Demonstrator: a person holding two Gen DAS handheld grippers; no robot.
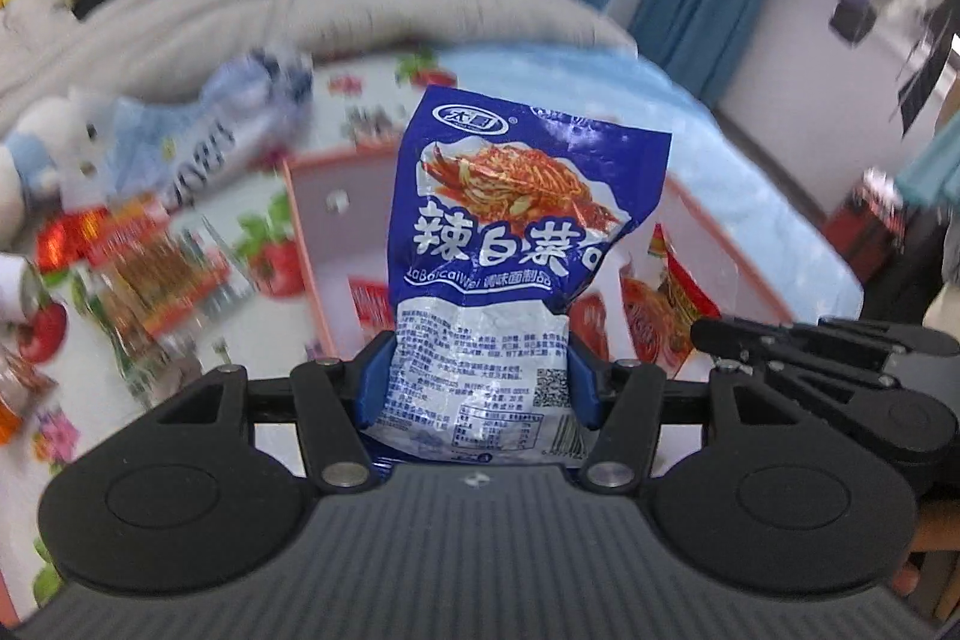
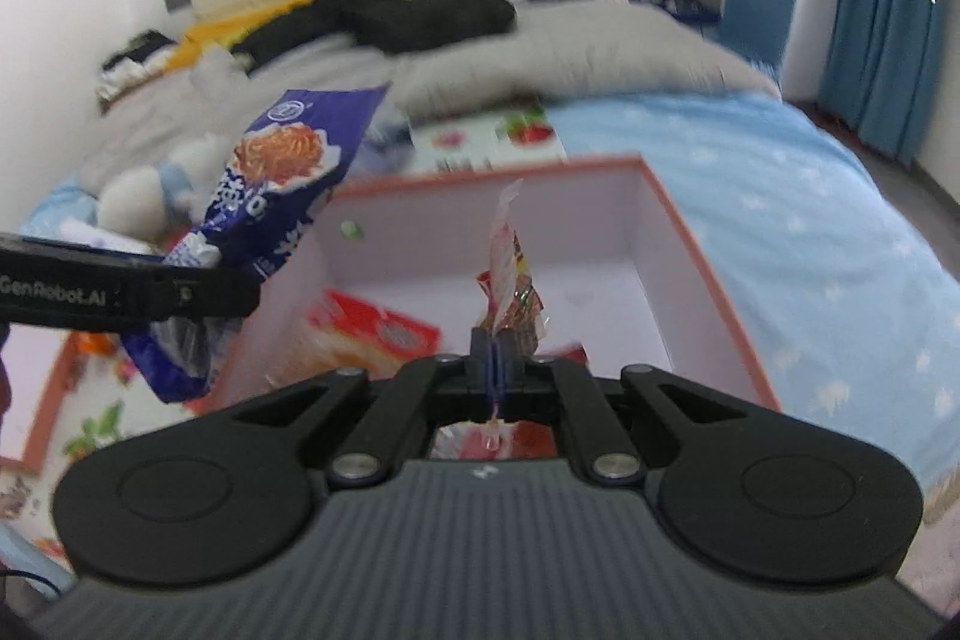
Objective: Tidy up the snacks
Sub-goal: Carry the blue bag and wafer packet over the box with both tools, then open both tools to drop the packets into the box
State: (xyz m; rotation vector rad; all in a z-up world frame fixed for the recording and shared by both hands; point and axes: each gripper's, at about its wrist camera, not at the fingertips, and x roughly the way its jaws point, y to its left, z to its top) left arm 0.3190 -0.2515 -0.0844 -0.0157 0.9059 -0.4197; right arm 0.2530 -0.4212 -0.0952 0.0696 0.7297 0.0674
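Two light, crinkly packs: my left gripper (image 1: 477,376) pinches the blue pack (image 1: 516,226) low; right gripper (image 2: 497,361) clamps a wrapper (image 2: 507,274) edge above the box (image 2: 708,250).

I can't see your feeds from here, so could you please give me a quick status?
Left gripper shut on blue snack packet. Right gripper shut on red snack packet. Both over open pink box. Nothing blocking.
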